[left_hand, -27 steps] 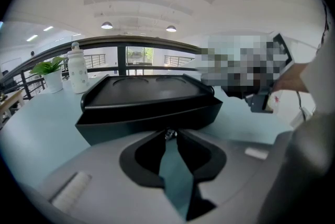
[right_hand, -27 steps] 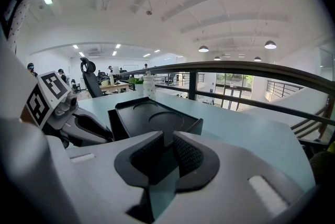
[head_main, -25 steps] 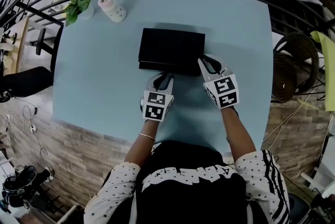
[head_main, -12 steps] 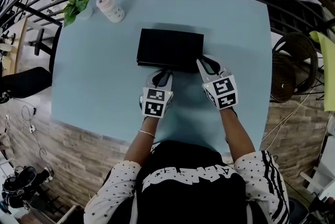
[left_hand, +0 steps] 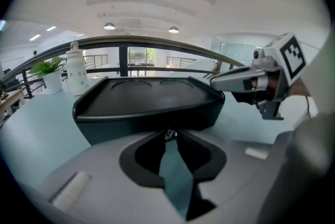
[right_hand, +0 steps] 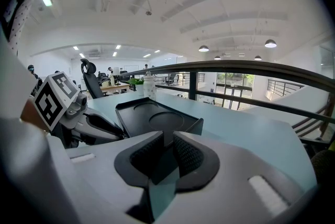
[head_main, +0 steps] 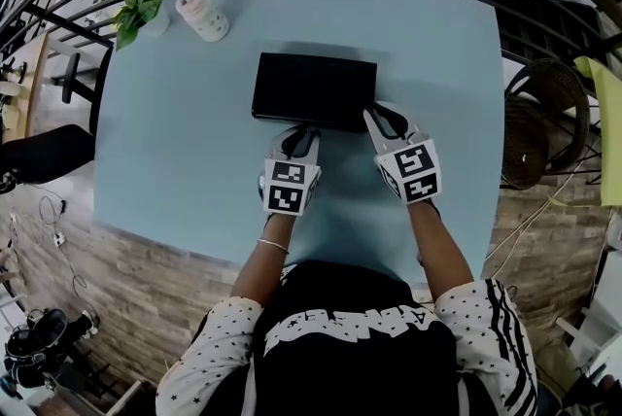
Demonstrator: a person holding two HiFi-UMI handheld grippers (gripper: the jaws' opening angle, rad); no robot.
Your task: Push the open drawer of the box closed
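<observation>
Box (head_main: 313, 88) lies mid-desk (head_main: 175, 142), somewhat nearer the far edge, with its long side facing you and its near face showing as one even line. Your left gripper (head_main: 303, 132) has its jaws closed tip to tip on nothing, set against the middle of that near face. Your right gripper (head_main: 373, 118), jaws drawn together and empty, touches the box's near right corner. A bottle (head_main: 202, 14) and a plant (head_main: 136, 11) stand by the desk's far left corner.

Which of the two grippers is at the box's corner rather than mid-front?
The right gripper: its tips sit at the near right corner of the black box, while the left gripper meets the near side's middle.
</observation>
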